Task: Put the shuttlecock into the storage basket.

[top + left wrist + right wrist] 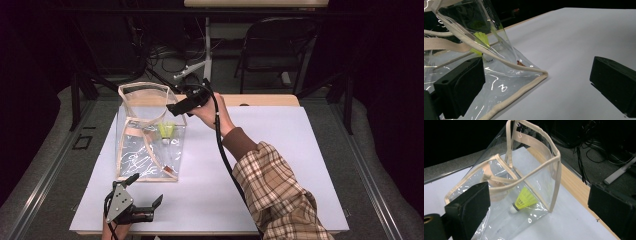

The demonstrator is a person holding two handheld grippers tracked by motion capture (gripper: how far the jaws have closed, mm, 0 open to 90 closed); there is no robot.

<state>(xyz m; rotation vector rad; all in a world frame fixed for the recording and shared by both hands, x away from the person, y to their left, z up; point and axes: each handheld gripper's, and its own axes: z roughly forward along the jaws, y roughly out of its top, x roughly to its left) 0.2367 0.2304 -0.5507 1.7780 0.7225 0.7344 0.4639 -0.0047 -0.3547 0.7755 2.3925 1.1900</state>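
High view, with the two gripper views: a clear plastic bag trimmed in beige webbing is standing open on the white table, toward its far left part, and a yellow shuttlecock is lying inside it. In the right gripper view the shuttlecock is resting on the bag's floor, white cork toward the camera, close to the near corner seam of the bag; nothing is pressing on it. The right gripper is hovering just beside the bag's upper rim on the far right side, held by the right hand; its jaws are standing wide apart with nothing between them, the bag lying beyond them rather than in their grasp. The left gripper is resting low near the table's front edge, just in front of the bag's near bottom corner; its jaws are likewise standing well apart and holding nothing, though in the left gripper view one jaw is sitting just beside the bag's beige-edged base, and contact cannot be told.

Judged from how things are lying, the placing of the shuttlecock in the bag is looking done, and the release is looking complete. What is remaining, if anything, is probably clearing the right gripper away from the rim, or closing or handling the bag's straps
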